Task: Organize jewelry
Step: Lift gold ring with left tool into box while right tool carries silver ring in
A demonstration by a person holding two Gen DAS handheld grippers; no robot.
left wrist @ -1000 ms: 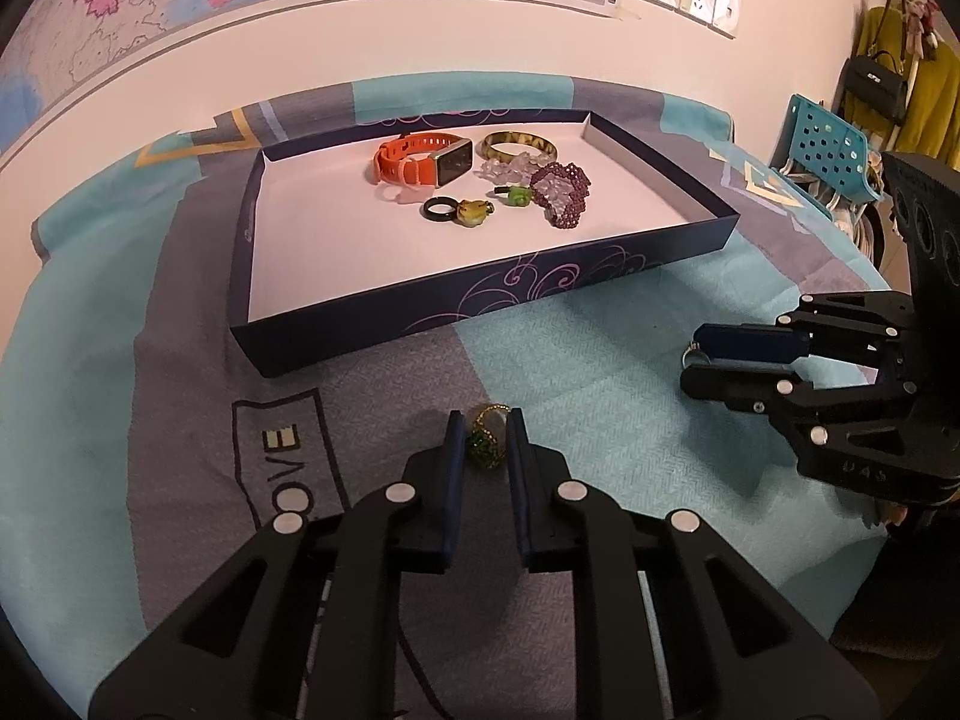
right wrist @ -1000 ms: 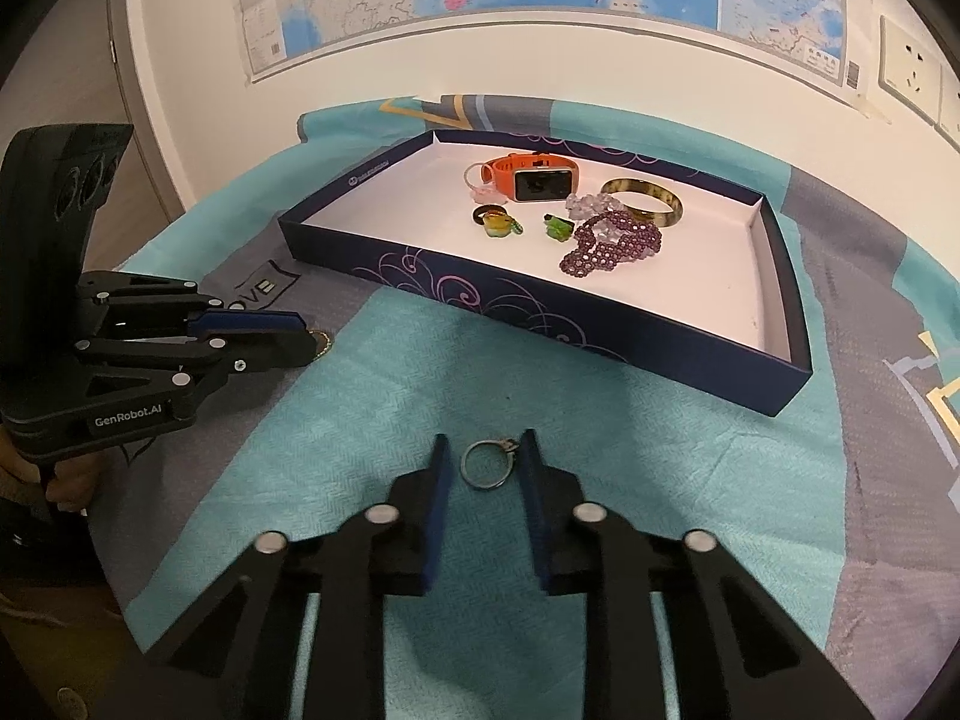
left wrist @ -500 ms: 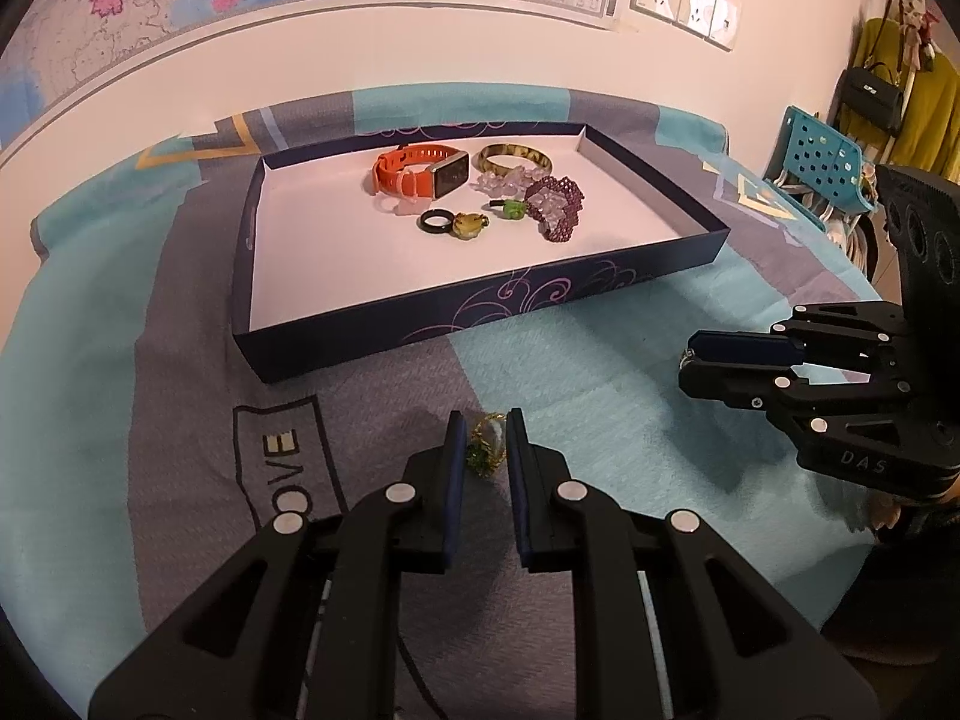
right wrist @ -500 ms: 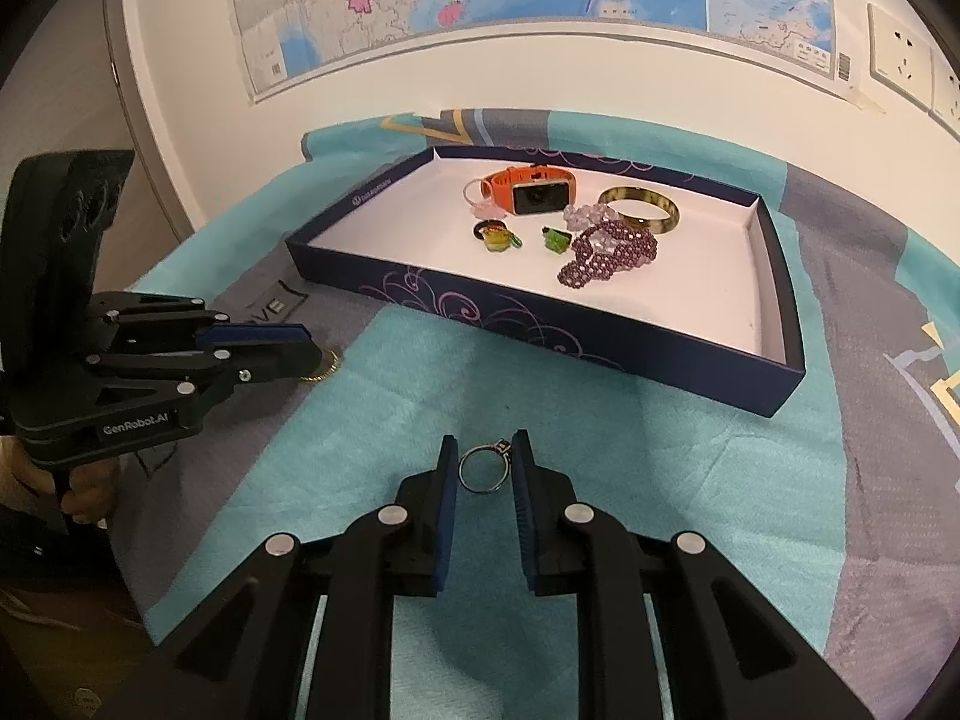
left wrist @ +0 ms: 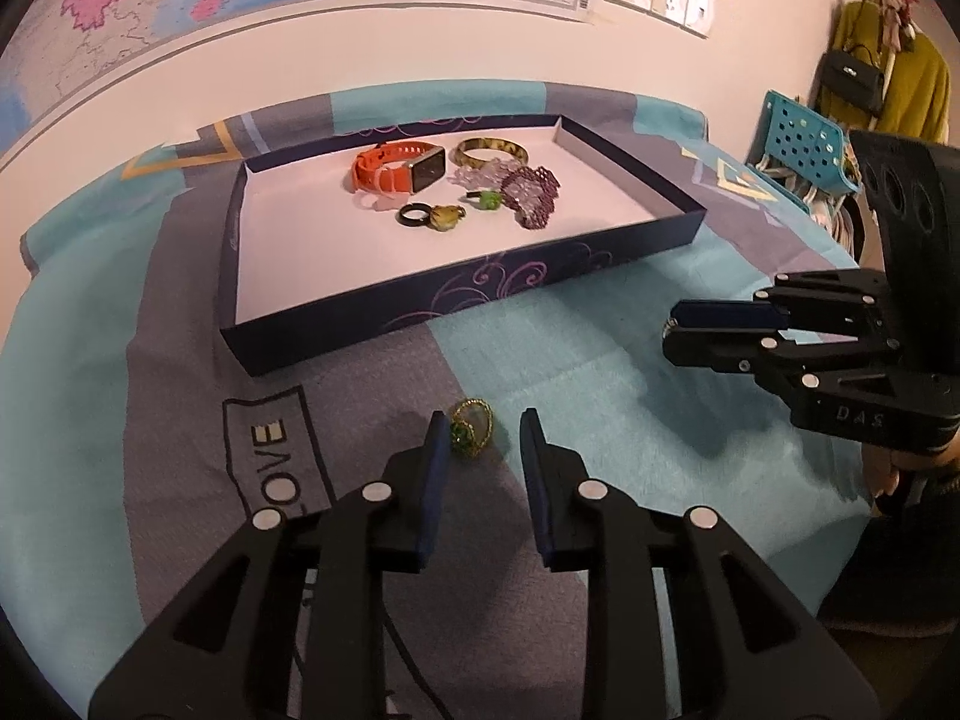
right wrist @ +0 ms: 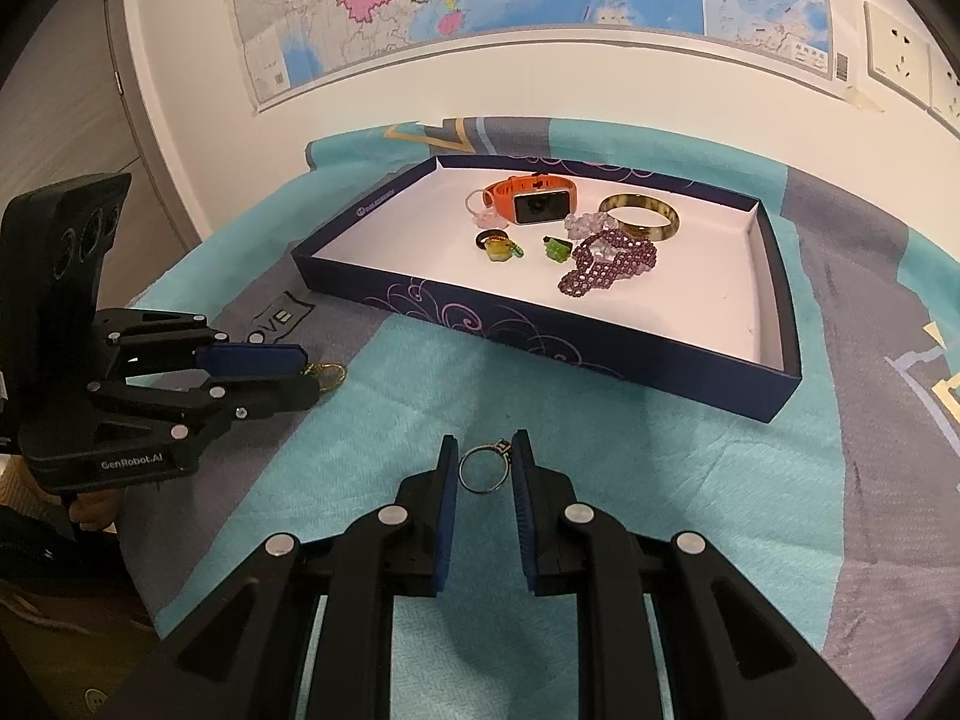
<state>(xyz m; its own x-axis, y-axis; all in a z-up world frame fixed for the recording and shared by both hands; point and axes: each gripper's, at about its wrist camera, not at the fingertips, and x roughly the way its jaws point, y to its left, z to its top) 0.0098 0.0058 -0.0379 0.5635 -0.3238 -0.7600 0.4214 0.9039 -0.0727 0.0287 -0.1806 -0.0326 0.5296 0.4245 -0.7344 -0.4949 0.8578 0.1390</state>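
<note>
The left tongs [left wrist: 480, 441] are opening around the gold ring [left wrist: 471, 433]; the right tongs [right wrist: 485, 471] pinch the silver ring [right wrist: 485, 468]; next, carry it into the tray [right wrist: 774, 324].

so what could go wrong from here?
Left gripper jaws are opening with the gold ring still outside the tray; it may drop onto the cloth, not in.
Right gripper pinches the thin silver ring at its rim; it could twist or pop out.
</note>
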